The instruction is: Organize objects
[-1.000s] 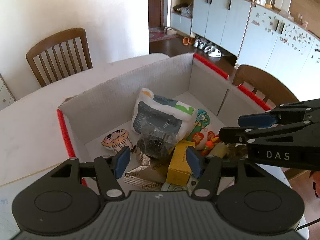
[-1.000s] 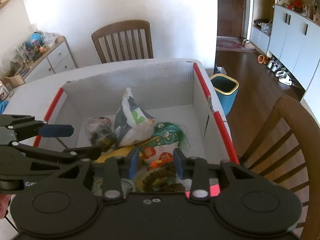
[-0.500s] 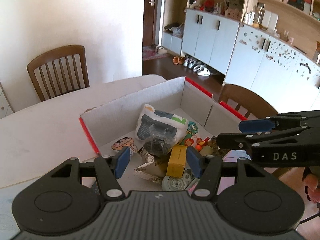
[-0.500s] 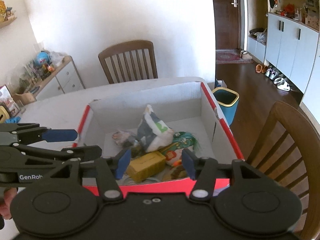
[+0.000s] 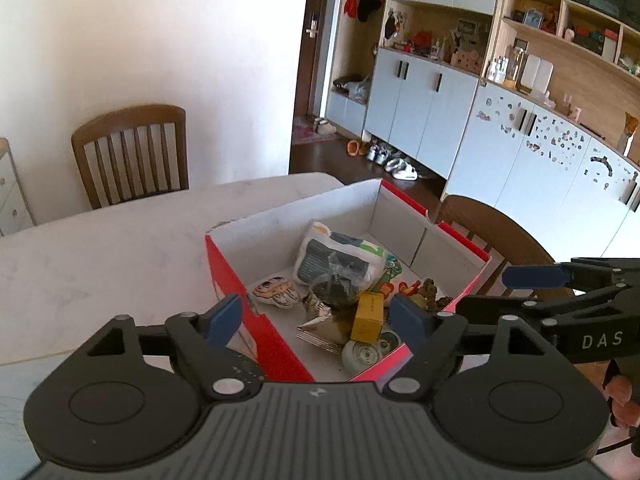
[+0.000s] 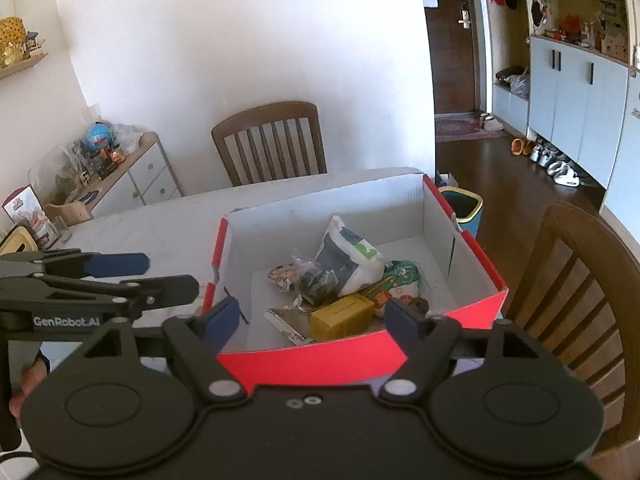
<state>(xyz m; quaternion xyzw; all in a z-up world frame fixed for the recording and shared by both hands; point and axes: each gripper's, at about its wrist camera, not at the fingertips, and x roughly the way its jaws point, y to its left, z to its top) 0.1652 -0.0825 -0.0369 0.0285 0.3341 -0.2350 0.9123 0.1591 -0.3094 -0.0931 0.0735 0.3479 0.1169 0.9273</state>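
**A:** What could go wrong from here?

**B:** I judge the pile is the risk. In the red box on the white table, the white pouch leans on a dark plastic bag and the yellow carton, all crowded at the near side. If I reach in carelessly, one finger could shove the pouch over or snag the near wall and drag the whole box toward the table edge, where a chair stands just beside it.

**A:** How are you holding the grippers?

**B:** Both tilt down over the box's near wall. My left gripper sits at the near-left corner, my right gripper at the near wall, side by side.

**A:** And the jaws?

**B:** Both sets have just been opening and stand wide, with nothing gripped; the things seen between my fingers lie down in the box, untouched. The small printed cushion lies apart on the left of the pile.
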